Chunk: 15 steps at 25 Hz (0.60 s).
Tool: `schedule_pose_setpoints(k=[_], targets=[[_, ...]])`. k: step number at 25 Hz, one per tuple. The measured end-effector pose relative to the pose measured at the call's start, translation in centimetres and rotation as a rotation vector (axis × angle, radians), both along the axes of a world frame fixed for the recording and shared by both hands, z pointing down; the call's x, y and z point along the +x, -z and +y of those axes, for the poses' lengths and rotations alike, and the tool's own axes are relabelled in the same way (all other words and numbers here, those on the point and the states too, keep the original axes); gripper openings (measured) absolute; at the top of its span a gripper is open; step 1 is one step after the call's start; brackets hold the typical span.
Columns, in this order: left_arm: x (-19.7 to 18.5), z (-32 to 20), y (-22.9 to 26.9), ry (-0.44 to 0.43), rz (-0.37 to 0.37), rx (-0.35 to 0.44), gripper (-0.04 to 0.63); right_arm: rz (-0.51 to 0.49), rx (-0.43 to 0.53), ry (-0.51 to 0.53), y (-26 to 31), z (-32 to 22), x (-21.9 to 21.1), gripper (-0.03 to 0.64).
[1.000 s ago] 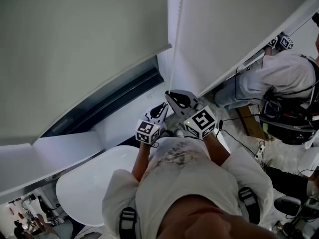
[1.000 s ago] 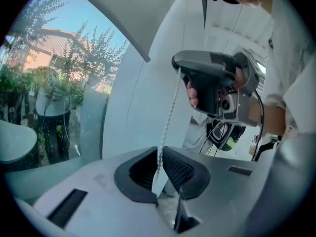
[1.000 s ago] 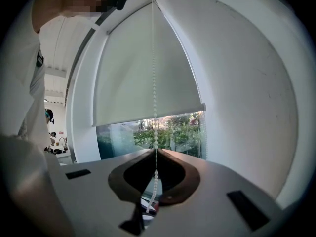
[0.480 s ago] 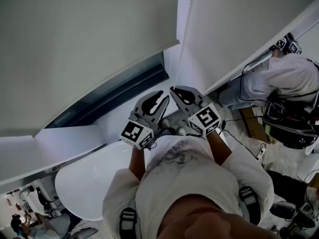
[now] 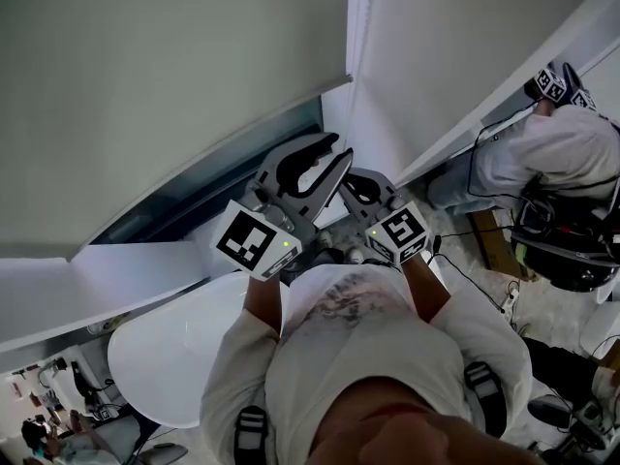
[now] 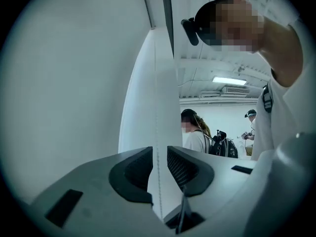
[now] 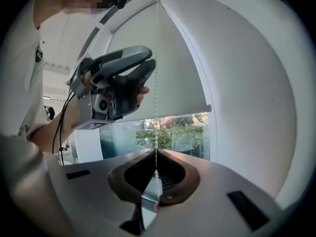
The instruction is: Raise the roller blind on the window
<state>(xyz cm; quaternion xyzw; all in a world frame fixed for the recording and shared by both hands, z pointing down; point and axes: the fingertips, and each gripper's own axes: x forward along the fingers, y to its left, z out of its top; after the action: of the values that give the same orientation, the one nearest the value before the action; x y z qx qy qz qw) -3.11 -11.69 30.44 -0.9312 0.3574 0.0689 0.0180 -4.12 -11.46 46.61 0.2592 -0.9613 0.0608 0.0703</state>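
Observation:
The pale roller blind point(image 5: 145, 85) hangs over the window, and its bottom bar point(image 7: 168, 110) stands a little above the sill, with glass point(image 7: 173, 132) showing below. A white bead chain point(image 7: 157, 58) hangs at the blind's right edge. My right gripper point(image 7: 156, 152) is shut on the chain low down; in the head view it point(image 5: 351, 180) sits partly behind the left one. My left gripper point(image 5: 341, 148) is higher up. Its jaws have just been opening, and the chain point(image 6: 159, 122) runs through the narrow gap of that gripper point(image 6: 159, 152) untouched by the pads.
A white wall pier point(image 5: 426, 56) stands right of the window. A round white table point(image 5: 174, 356) is below left. Another person point(image 5: 552, 153) works at the far right among cables. More people point(image 6: 195, 132) stand in the room behind.
My left gripper has let go of the chain low down beside the right one and has risen along it with jaws parted. The right gripper has kept still on the chain.

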Motion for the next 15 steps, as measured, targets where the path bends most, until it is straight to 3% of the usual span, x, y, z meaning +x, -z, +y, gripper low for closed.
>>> schedule_pose_setpoints(k=[6, 8, 10, 15], targets=[[1.6, 0.4, 4.0, -0.008, -0.006, 0.058, 0.078, 0.002, 0.024, -0.001, 1.1, 1.6, 0.5, 0.063], [1.8, 0.2, 4.3, -0.01, -0.005, 0.057, 0.075, 0.005, 0.025, -0.001, 1.0, 1.8, 0.5, 0.063], [1.8, 0.1, 4.2, -0.002, -0.006, 0.05, 0.021, 0.006, 0.025, -0.001, 0.8, 1.8, 0.5, 0.063], [1.5, 0.1, 3.9, 0.034, -0.008, 0.03, 0.009, 0.005, 0.022, 0.0, 0.7, 1.7, 0.3, 0.063]])
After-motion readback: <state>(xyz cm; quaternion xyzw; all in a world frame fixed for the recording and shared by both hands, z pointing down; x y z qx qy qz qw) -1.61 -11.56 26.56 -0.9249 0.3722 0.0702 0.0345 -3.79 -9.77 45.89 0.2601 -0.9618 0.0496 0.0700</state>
